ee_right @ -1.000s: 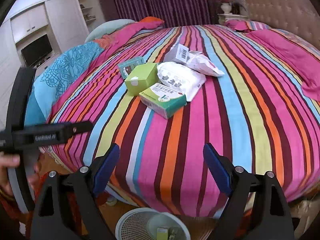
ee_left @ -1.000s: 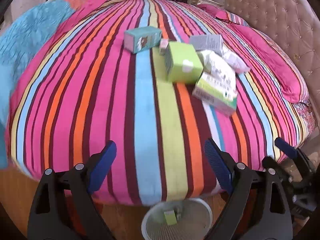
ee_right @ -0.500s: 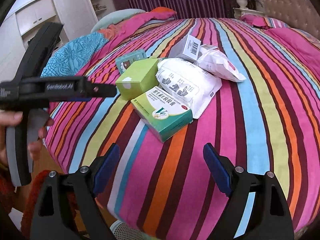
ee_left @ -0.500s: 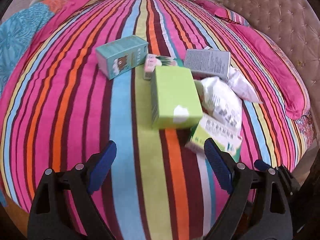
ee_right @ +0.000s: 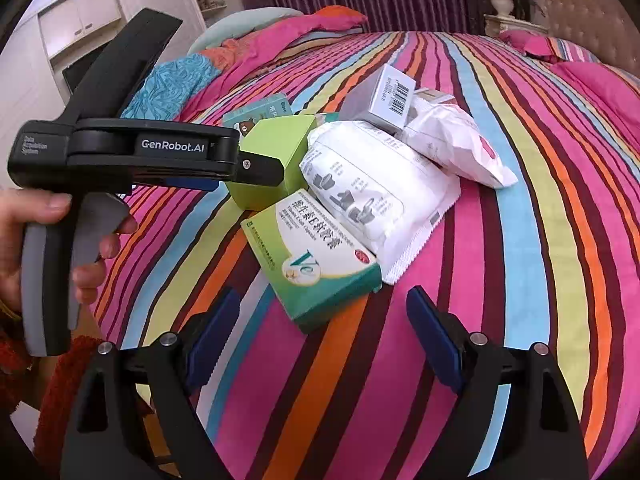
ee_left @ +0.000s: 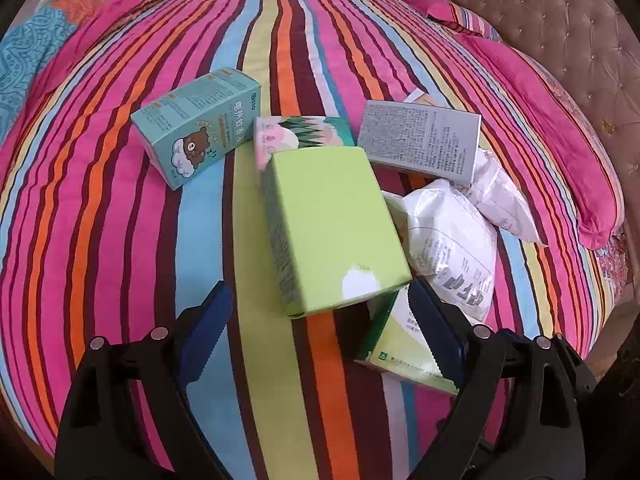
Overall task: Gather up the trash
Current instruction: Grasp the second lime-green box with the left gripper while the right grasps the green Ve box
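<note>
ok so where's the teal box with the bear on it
In the left wrist view, the teal bear box lies upper left on the striped bedspread, beside the lime green box.

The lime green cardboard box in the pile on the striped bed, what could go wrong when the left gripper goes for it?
1. The lime green cardboard box leans on the green and white medicine carton, so a grab may drag or tip that carton.
2. The open left gripper has one finger over that carton and may catch it.
3. The white plastic pouch crowds the box's side.
</note>
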